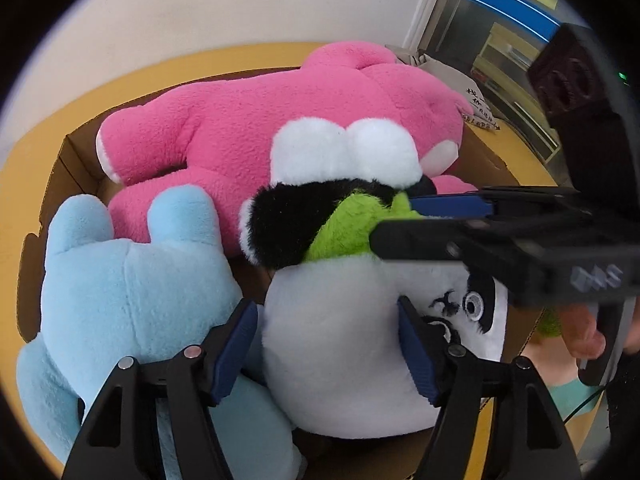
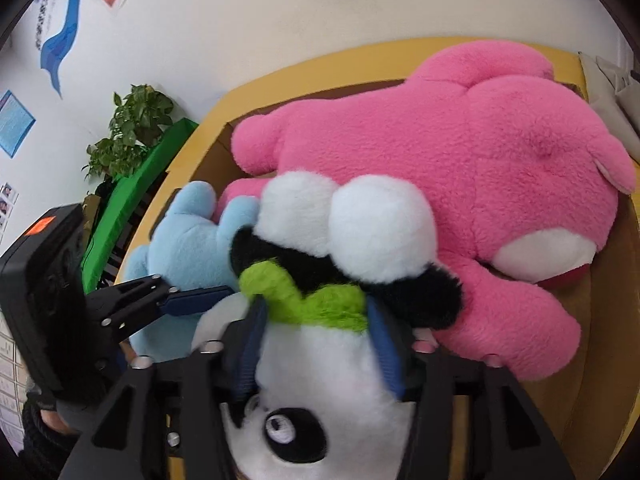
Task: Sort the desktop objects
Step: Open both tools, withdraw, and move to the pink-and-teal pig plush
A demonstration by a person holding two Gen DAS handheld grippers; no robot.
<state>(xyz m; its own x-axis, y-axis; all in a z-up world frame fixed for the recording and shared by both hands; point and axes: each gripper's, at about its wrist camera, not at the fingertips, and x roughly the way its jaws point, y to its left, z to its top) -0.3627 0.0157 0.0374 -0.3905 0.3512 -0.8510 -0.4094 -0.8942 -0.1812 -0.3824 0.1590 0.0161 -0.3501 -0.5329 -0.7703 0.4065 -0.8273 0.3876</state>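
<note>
A panda plush [image 1: 344,344] with a green scarf lies upside down in a cardboard box [image 1: 76,152], beside a pink plush [image 1: 260,120] and a light blue plush [image 1: 120,300]. My left gripper [image 1: 326,354] is shut on the panda's white head. My right gripper [image 2: 316,340] is shut on the panda's neck at the green scarf [image 2: 304,300]; it also shows in the left wrist view [image 1: 440,216]. The left gripper shows in the right wrist view [image 2: 188,300] at the left. The pink plush [image 2: 440,168] fills the back of the box.
The box sits on a yellow table [image 1: 44,136] against a white wall. A grey cloth bag [image 1: 452,76] lies at the table's far right. A potted plant [image 2: 132,128] and a green panel [image 2: 132,200] stand left of the table.
</note>
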